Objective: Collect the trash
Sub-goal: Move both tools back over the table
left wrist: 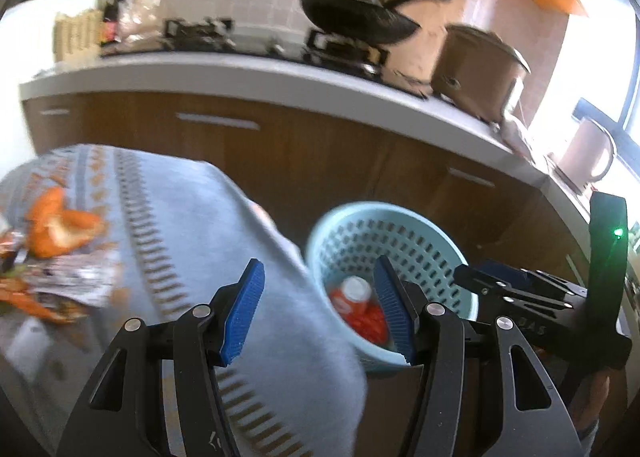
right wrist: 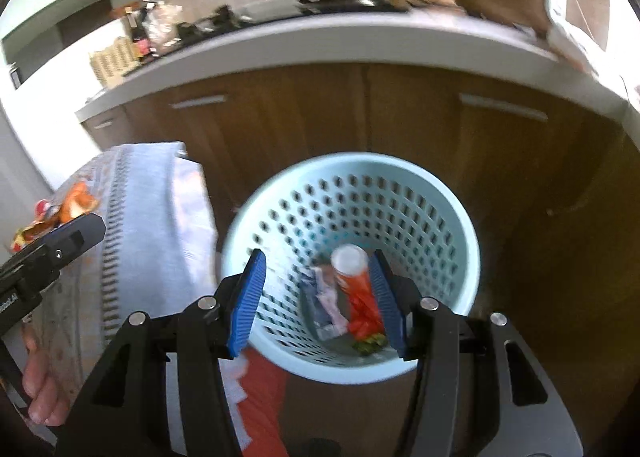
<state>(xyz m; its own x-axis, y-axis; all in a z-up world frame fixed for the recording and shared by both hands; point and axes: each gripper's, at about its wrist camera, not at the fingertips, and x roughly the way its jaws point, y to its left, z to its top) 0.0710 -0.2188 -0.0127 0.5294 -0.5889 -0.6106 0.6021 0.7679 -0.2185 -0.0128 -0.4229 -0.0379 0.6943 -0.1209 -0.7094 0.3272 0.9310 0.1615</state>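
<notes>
A light blue perforated bin stands on the floor beside the cloth-covered table; it also shows in the left wrist view. Inside lie a red tube with a white cap, crumpled paper and green scraps. My right gripper is open and empty above the bin. My left gripper is open and empty over the table's corner. Orange peel and wrappers lie on the table at left.
A kitchen counter with brown cabinets runs behind. On it stand a stove with a black wok, a brown pot and a kettle. The right gripper's body shows at right in the left view.
</notes>
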